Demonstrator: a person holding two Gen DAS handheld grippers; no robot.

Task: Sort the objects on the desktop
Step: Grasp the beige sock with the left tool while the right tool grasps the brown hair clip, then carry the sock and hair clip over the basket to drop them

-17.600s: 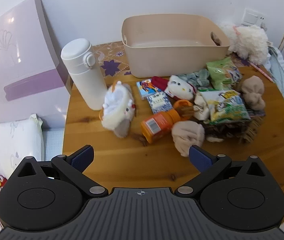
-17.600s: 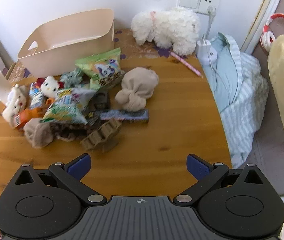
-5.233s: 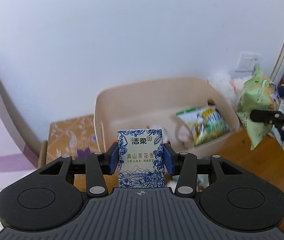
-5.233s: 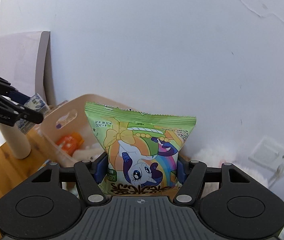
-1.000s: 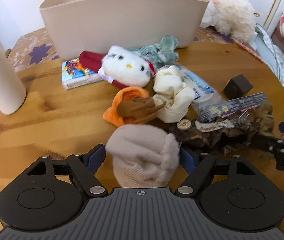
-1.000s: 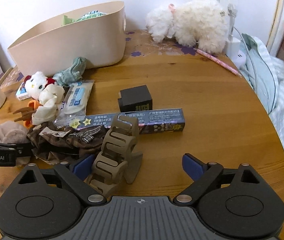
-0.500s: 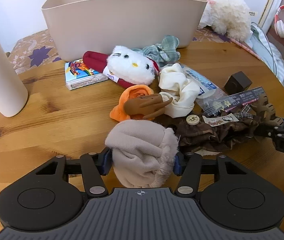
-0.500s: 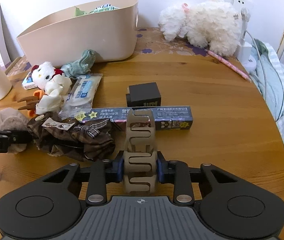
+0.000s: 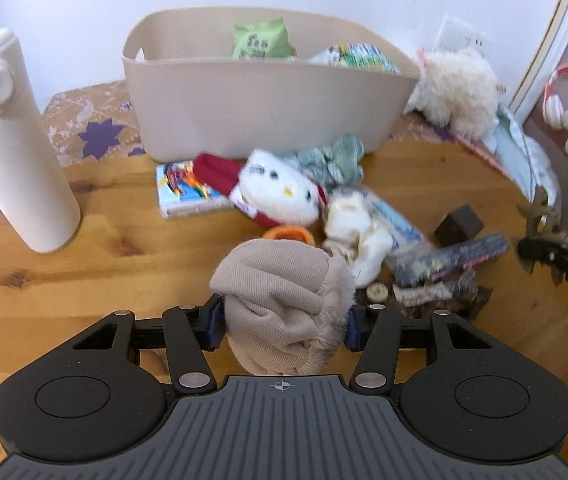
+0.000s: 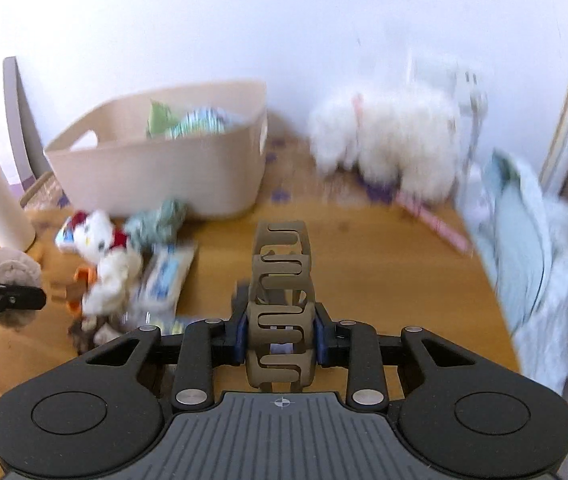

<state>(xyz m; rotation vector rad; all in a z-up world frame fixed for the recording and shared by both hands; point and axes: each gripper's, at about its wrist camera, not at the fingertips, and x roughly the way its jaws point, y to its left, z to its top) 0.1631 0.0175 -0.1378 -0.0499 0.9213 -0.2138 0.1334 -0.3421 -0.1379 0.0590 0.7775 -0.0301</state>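
My left gripper (image 9: 281, 326) is shut on a beige plush bundle (image 9: 284, 300), held above the round wooden table (image 9: 103, 248). My right gripper (image 10: 281, 338) is shut on a tan hair claw clip (image 10: 281, 280) that stands upright between the pads, lifted off the table. The beige bin (image 9: 259, 116) stands at the back with snack bags (image 9: 261, 40) inside. A white cat plush (image 9: 279, 196), a cream scrunchie (image 9: 358, 228), a green scrunchie (image 9: 334, 162), a tissue pack (image 9: 181, 194), a dark long box (image 9: 460, 254) and a small black box (image 9: 460, 222) lie on the table.
A white flask (image 9: 11, 148) stands at the table's left. A fluffy white toy (image 9: 456, 92) sits behind the bin's right end. Pale blue cloth (image 10: 532, 236) hangs over the right edge. Brown fabric (image 9: 436, 300) lies near the long box.
Both grippers shut on their objects, then rose: the left with the beige bundle, the right with the claw clip. Both views tilted up toward the bin.
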